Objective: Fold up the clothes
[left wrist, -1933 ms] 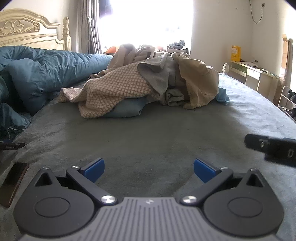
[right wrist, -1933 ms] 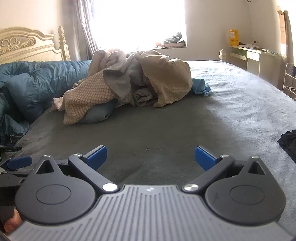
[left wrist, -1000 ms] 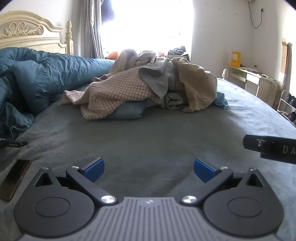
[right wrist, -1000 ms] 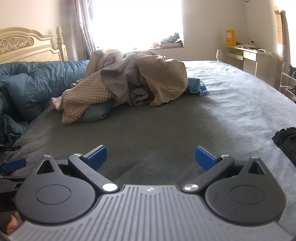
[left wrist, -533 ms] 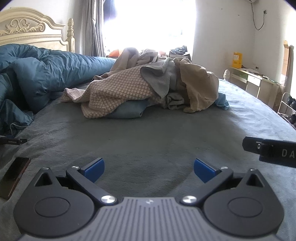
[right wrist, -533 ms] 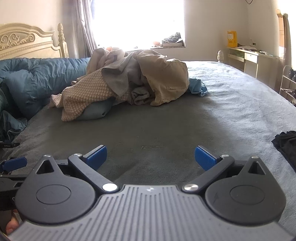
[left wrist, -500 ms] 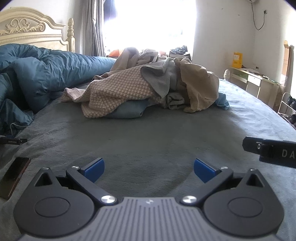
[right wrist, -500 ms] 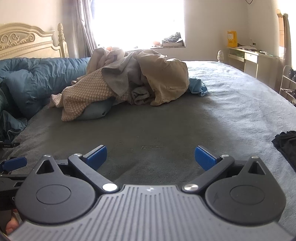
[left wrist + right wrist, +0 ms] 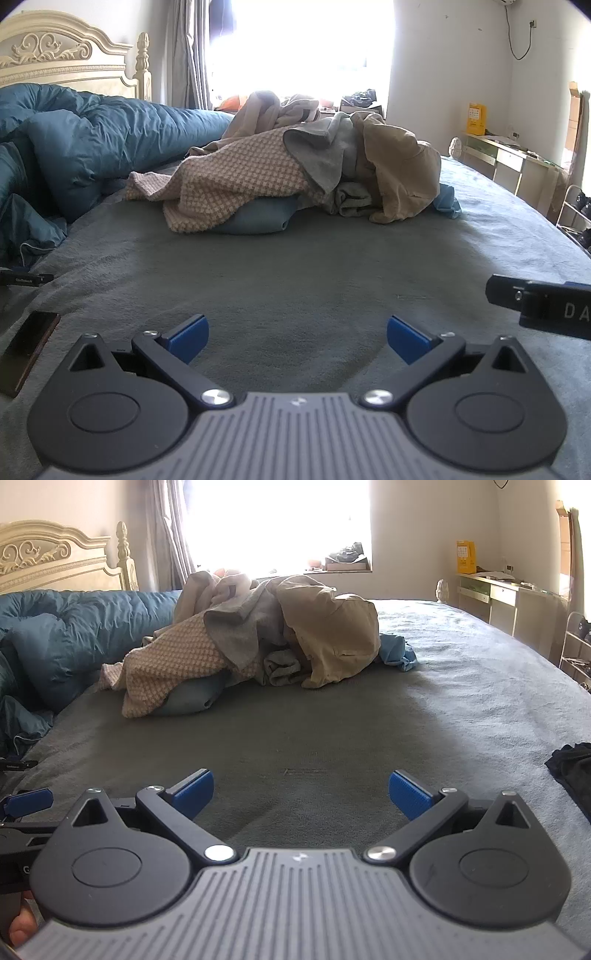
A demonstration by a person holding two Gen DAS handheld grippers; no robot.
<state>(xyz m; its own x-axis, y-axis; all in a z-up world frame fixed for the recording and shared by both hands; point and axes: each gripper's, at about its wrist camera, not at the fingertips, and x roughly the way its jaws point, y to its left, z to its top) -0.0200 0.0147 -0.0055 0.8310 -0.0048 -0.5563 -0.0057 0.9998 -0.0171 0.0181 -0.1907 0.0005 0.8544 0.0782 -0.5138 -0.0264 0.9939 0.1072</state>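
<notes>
Two grippers (image 9: 297, 338) (image 9: 301, 794) agape, clothes pile (image 9: 295, 173) beyond

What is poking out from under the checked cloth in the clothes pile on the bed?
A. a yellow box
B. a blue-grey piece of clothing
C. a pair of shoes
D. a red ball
B: a blue-grey garment lies on the bed with the checked cloth draped over it, at the near left side of the clothes pile.
</notes>
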